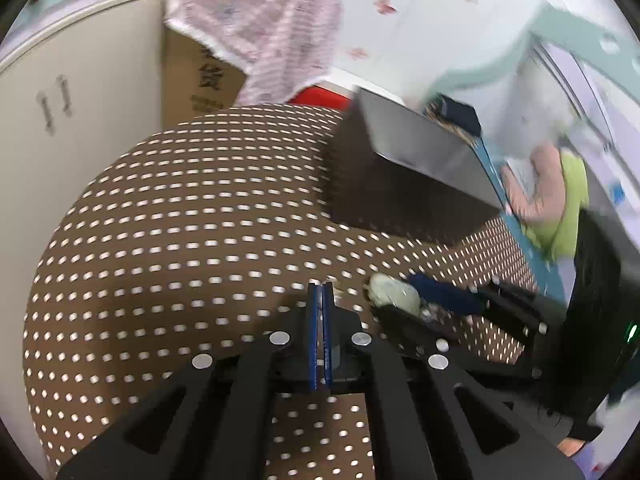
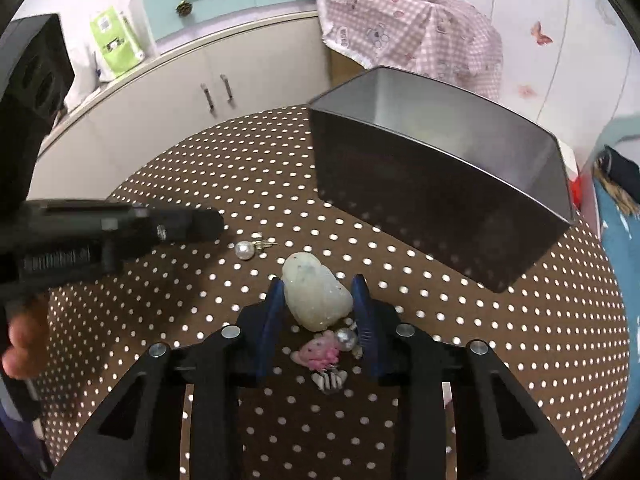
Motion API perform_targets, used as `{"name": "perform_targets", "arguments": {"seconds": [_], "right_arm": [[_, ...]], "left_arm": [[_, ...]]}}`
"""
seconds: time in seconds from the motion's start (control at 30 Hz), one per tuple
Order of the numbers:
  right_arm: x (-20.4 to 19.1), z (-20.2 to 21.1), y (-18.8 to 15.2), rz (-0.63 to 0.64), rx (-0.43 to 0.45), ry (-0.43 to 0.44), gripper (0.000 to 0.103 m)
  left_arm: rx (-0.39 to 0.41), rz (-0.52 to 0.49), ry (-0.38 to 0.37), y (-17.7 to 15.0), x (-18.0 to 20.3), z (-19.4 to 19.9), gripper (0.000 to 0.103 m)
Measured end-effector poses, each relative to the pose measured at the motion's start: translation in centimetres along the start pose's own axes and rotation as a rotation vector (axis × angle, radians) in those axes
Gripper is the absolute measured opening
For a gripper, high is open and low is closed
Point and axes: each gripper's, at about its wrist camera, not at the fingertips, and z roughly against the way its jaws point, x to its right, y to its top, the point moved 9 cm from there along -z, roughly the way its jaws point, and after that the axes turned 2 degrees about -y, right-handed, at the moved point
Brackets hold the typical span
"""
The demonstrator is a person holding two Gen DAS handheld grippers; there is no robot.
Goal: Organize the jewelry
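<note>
A pale, lumpy white stone (image 2: 317,296) lay on the dotted cloth (image 2: 440,340) between the blue fingers of the right gripper (image 2: 319,292), whose jaws stood part open about it. Near it lay a pink charm (image 2: 318,354) and silver bead (image 2: 346,339); to the left, a pearl earring (image 2: 245,250). The dark box (image 2: 436,184) stood far right. The left gripper (image 1: 322,289) was fully closed, seemingly on nothing.

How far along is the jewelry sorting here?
Done: nothing visible in the tin. In hand: right gripper straddles the white stone, grip uncertain; left gripper shut, empty. Left: pearl earring, pink charm, silver bead on the table.
</note>
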Motion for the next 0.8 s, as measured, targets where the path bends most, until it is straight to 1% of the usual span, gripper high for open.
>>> {"name": "perform_targets", "arguments": {"seconds": [0.03, 0.1, 0.13, 0.17, 0.4, 0.43, 0.5, 0.53, 0.6, 0.7, 0.8], "right_arm": [[0.6, 0.1, -0.1, -0.018, 0.005, -0.01, 0.034], [1.3, 0.3, -0.2, -0.048, 0.01, 0.002, 0.034], [1.8, 0.5, -0.2, -0.064, 0.017, -0.003, 0.034], [2.1, 0.6, -0.3, -0.071, 0.015, -0.006, 0.034], [2.7, 0.9, -0.2, -0.092, 0.029, 0.015, 0.034], [2.7, 0.9, -0.3, -0.098, 0.026, 0.022, 0.034], [2.8, 0.9, -0.3, -0.098, 0.031, 0.024, 0.034], [2.9, 0.9, -0.3, -0.1, 0.031, 0.026, 0.034], [2.9, 1.0, -0.3, -0.102, 0.039, 0.027, 0.034], [2.7, 1.7, -0.1, -0.097, 0.055, 0.03, 0.034], [2.6, 2.9, 0.3, -0.093, 0.078, 0.028, 0.034]], "left_arm": [[0.001, -0.027, 0.013, -0.1, 0.5, -0.3, 0.002], [0.002, -0.075, 0.034, -0.2, 1.3, -0.8, 0.01], [-0.002, -0.09, 0.051, -0.3, 1.5, -1.2, 0.017], [-0.006, -0.101, 0.071, -0.3, 1.6, -1.4, 0.017], [-0.012, -0.156, 0.123, -0.2, 2.5, -2.5, 0.018], [-0.013, -0.162, 0.129, -0.2, 2.5, -2.5, 0.017], [-0.012, -0.191, 0.167, -0.4, 2.4, -2.5, 0.009], [-0.012, -0.197, 0.17, -0.4, 2.5, -2.5, 0.009], [-0.008, -0.179, 0.158, -0.3, 2.2, -2.5, 0.009], [-0.006, -0.181, 0.145, -0.3, 2.2, -2.2, 0.009], [0.014, -0.179, 0.107, 0.1, 2.8, -1.1, 0.009]]}}
